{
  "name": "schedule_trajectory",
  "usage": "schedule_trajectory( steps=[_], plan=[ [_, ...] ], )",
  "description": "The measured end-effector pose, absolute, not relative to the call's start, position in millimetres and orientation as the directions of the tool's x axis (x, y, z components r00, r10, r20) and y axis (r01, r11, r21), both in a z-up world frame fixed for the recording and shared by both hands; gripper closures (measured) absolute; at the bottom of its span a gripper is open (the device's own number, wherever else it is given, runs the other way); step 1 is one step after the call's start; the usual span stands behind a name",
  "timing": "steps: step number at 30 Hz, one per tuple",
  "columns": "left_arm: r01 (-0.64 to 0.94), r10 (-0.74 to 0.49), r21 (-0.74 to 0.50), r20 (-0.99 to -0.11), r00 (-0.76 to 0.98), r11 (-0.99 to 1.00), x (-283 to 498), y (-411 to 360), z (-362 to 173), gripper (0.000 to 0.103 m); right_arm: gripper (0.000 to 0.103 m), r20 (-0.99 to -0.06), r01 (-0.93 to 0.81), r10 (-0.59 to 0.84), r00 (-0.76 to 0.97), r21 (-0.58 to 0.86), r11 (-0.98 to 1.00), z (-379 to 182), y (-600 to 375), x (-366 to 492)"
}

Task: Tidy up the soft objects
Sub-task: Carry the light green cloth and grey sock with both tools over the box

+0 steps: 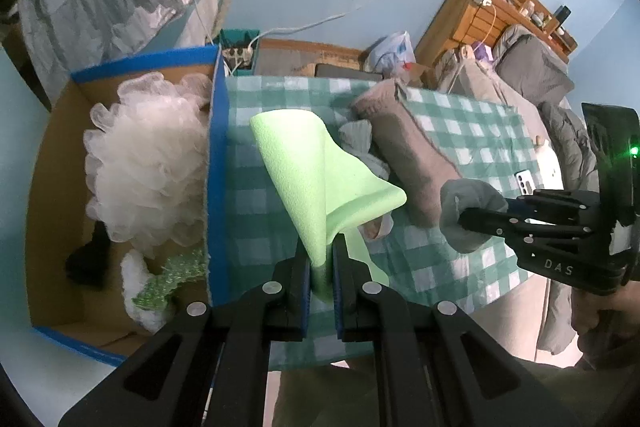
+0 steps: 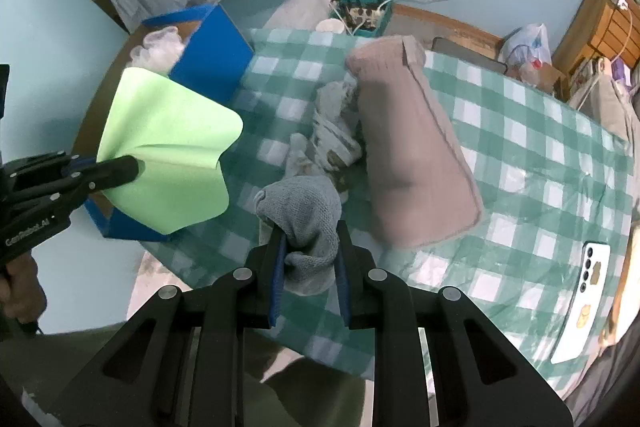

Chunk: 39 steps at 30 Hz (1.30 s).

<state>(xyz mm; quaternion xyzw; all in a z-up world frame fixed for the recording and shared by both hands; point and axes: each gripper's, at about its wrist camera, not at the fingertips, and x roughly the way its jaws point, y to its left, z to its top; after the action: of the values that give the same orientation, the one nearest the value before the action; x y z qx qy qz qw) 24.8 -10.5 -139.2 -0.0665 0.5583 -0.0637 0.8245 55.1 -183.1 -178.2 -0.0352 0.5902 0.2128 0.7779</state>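
- The left gripper [image 1: 320,267] was clamped on a light green cloth [image 1: 304,167], its fingers pressed together on a bunched corner, and the cloth fanned out and hung in the air above the table's left edge.
- The right gripper [image 2: 310,259] had its fingers closed on a grey knitted sock [image 2: 304,211], lifted clear of the checked tablecloth [image 2: 540,155].
- A cardboard box [image 1: 216,155] with blue outer walls stood against the left edge of the table; inside lay a white mesh bath puff [image 1: 148,159], a green-and-white scrubber [image 1: 160,287] and something dark I couldn't identify.
- A brownish-pink cushion [image 2: 412,155] lay slantwise near the middle of the table.
- A crumpled pale rag [image 2: 332,135] sat touching the cushion's left side.
- A white phone [image 2: 584,303] lay face down near the table's right edge, well apart from the cushion.
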Motion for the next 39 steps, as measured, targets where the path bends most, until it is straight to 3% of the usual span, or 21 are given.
schedule_trajectory(
  steps=[21,39],
  plan=[
    [-0.036,-0.119,-0.154,-0.874,0.472,0.987,12,20,-89,0.094,0.083,-0.891,-0.433,0.362,0.274,0.222,0.874,-121,-150,69],
    [-0.186,-0.029,-0.141,-0.864,0.502,0.972,-10,79,-81,0.094,0.083,-0.874,-0.529,0.415,0.252,0.234,0.816,-109,-89,77]
  ],
)
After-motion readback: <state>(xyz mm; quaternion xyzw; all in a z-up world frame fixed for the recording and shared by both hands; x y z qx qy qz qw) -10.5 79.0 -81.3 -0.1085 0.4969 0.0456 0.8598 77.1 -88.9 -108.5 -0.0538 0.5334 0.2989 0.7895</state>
